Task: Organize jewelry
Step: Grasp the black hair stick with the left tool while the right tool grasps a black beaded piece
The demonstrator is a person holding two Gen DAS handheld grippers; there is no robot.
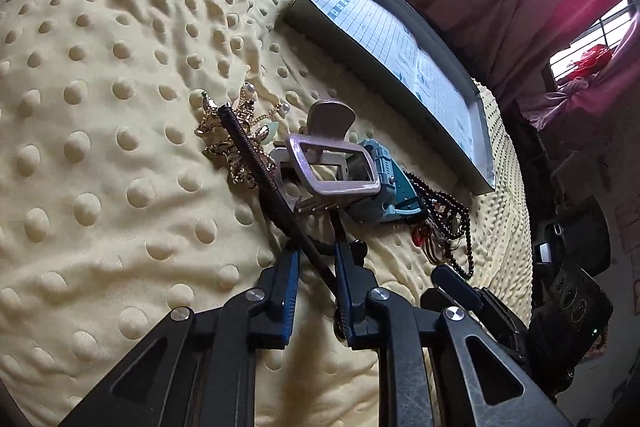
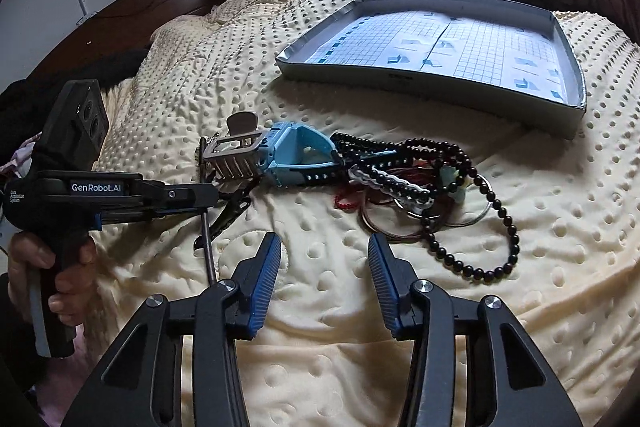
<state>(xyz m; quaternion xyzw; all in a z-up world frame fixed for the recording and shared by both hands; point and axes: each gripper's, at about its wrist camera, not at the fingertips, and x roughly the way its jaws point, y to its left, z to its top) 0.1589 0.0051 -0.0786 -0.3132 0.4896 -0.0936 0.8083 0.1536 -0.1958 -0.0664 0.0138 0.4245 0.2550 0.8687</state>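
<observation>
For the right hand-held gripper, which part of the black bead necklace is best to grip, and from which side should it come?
Probably the free loop of the black bead necklace that trails toward the right hand-held gripper, apart from the bangles and the blue watch. Come from above with open jaws across the single strand; it lies flat on the blanket with nothing over it.

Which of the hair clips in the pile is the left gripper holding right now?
The long thin black clip. The left gripper is shut on its near end, and its far end rests on the gold chain. The pinkish claw clip lies untouched beside it.
</observation>
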